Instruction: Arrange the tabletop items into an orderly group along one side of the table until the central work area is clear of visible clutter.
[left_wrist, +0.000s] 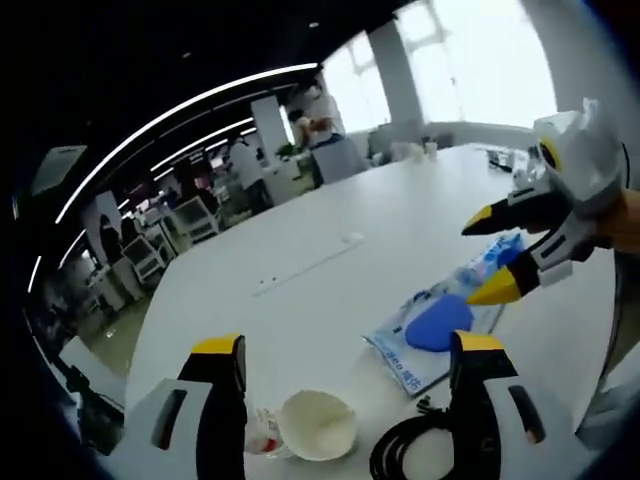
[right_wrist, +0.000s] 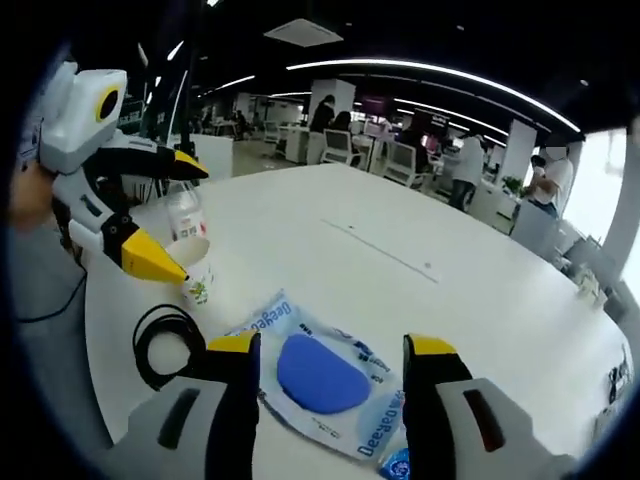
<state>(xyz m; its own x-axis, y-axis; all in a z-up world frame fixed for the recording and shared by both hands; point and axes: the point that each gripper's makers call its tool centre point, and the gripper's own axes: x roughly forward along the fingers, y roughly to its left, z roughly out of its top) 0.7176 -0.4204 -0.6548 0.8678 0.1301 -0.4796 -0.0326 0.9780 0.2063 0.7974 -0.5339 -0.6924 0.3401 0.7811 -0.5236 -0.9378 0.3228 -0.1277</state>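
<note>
On the white table (left_wrist: 330, 215) lies a blue-and-white plastic packet (left_wrist: 420, 365) with a blue oval pad (left_wrist: 438, 322) on it. My left gripper (left_wrist: 348, 345) is open above a white paper cup (left_wrist: 318, 425), a small clear bottle (left_wrist: 262, 435) and a black cable coil (left_wrist: 400, 455). The right gripper (left_wrist: 478, 260) comes in from the right, open, hovering over the packet's far end. In the right gripper view, my right gripper (right_wrist: 332, 345) stands open over the packet (right_wrist: 345, 415) and blue pad (right_wrist: 320, 372). The left gripper (right_wrist: 195, 225) hangs open over the cup (right_wrist: 197, 272) and bottle (right_wrist: 184, 212), beside the cable (right_wrist: 165, 340).
A thin strip (left_wrist: 310, 262) lies flat near the table's middle, seen also as a line (right_wrist: 385, 252). Small items stand at the table's far end (left_wrist: 415, 150). Beyond the table are desks, chairs (right_wrist: 405, 160) and several people (left_wrist: 315, 125).
</note>
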